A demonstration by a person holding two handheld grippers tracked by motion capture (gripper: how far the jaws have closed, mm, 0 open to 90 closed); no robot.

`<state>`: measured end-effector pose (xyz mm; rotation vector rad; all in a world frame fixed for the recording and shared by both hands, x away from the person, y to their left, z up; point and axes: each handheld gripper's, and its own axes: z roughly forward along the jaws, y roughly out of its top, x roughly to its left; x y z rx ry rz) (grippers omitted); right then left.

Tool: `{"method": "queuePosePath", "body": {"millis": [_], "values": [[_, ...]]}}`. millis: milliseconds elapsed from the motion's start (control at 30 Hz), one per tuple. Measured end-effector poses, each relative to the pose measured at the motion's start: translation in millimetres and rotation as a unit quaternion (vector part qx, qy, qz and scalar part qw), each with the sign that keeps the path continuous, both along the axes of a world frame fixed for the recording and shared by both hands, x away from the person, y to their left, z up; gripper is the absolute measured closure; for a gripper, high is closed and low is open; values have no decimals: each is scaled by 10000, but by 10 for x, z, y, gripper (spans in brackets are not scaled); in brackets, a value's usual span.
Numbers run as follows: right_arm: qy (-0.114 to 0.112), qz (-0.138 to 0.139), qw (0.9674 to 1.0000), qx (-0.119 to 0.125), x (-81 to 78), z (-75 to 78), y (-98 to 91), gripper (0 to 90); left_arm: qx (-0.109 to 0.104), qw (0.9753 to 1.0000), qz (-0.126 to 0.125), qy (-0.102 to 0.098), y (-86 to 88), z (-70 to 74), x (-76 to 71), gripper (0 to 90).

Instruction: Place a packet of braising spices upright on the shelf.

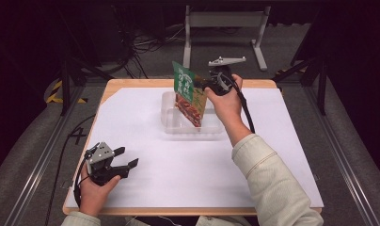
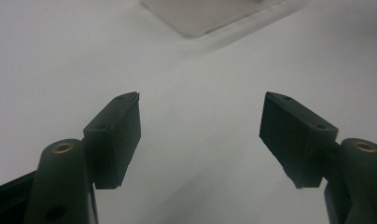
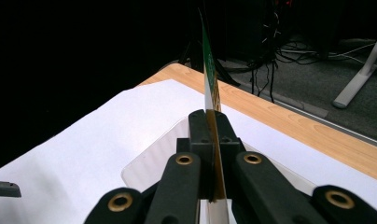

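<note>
A flat food packet (image 1: 189, 94), green at the top with a red-brown picture below, hangs tilted above a clear plastic tray (image 1: 171, 123) at the back middle of the table. My right gripper (image 1: 203, 86) is shut on the packet's right edge. In the right gripper view the packet (image 3: 209, 70) shows edge-on, pinched between the two black jaws, with the tray (image 3: 151, 161) underneath. My left gripper (image 1: 127, 157) rests low at the front left of the table, open, with nothing between its fingers (image 2: 116, 135).
A white sheet (image 1: 146, 174) covers most of the wooden table (image 1: 131, 84). Beyond the far edge lie cables (image 1: 146, 42) and a white metal stand (image 1: 225, 28) on the floor. A corner of the tray (image 2: 200, 14) shows ahead of the left gripper.
</note>
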<state>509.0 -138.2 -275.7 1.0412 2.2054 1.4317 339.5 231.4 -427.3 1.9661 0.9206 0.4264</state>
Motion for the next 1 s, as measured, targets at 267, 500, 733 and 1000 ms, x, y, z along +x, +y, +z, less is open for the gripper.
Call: {"method": "queuePosePath", "body": {"millis": [267,500,733,1000], "values": [[77,-34,9999,-68,28,-66,-12,900,7,10000,15,6,-5,-1,-1,299],[115,-121,9999,-7,49,-94,-84,890,31,10000,12,-6,-10,-2,3,299],[150,-197,9997,-7,62,-107,-149,861,28,10000,12,-9,-10,-2,3,299],[108,-143,9998,127,32,-68,-166,703,28,10000,-3,-2,-23,-4,11,299]]}}
